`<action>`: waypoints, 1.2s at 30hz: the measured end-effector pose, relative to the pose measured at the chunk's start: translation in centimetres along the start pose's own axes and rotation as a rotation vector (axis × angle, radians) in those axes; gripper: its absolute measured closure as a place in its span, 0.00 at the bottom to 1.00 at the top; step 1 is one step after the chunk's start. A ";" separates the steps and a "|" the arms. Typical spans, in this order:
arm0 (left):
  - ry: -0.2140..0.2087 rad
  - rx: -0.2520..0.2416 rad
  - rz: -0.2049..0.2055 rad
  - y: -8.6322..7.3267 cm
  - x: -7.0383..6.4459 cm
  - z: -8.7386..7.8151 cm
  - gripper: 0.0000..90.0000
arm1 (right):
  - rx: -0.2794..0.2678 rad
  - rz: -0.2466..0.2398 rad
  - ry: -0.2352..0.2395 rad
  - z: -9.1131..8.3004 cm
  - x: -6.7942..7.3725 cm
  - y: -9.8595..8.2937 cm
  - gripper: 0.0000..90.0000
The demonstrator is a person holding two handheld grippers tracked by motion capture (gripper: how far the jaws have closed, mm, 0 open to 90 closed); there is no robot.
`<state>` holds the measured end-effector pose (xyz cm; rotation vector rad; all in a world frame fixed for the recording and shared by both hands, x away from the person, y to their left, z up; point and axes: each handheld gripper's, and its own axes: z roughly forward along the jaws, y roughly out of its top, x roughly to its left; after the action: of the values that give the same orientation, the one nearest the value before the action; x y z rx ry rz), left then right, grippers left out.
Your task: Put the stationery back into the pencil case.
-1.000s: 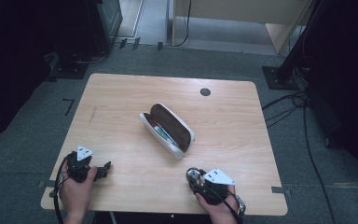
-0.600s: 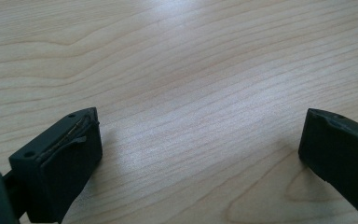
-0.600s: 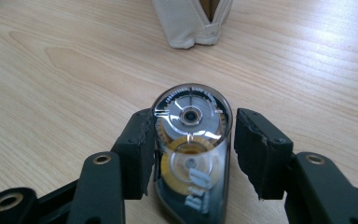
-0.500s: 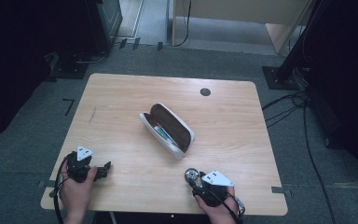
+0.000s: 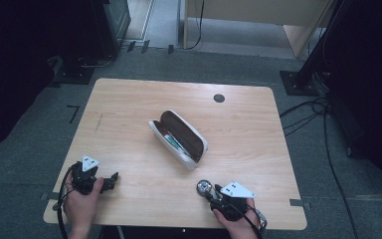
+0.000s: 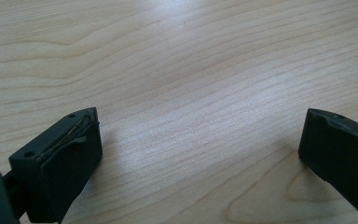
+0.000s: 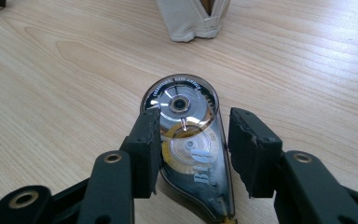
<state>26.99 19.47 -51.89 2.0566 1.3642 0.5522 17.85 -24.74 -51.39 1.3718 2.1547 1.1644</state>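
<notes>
Correction-tape dispenser is the thing in hand, but the wooden table comes first as the largest thing; it is pale and smooth, so a hard plastic shell will likely slide on it if nudged. At mid-table lies an open pencil case, white outside and brown inside, with something green in it; its near end shows at the far edge of the right gripper view, well apart from the dispenser. The dispenser lies flat at the near right of the table, a clear teardrop shell with reels visible inside, round end pointing far, narrow tip pointing near. I judge it light, rigid and rather slick, with a thin shell that hard squeezing could crack; the best hold looks to be across the flat sides at the wide middle, where the right gripper now straddles it, jaws close on both sides but seemingly not yet clamped, a small gap on the right. The left gripper rests at the near left, jaws spread wide over bare wood.
</notes>
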 end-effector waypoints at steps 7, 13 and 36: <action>0.000 0.000 0.000 0.0 0.0 0.0 0.00 | 0.007 -0.011 0.003 0.1 -0.1 -0.3 0.62; 0.000 -0.001 0.000 0.0 0.0 0.0 0.00 | -0.006 -0.030 0.023 0.2 -0.2 -0.4 0.65; -0.001 -0.005 -0.002 0.0 -0.1 0.0 0.00 | -0.047 -0.030 0.069 0.4 1.8 0.1 0.59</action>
<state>26.93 19.43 -51.90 2.0517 1.3624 0.5526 17.28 -23.00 -51.32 1.2924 2.1726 1.2606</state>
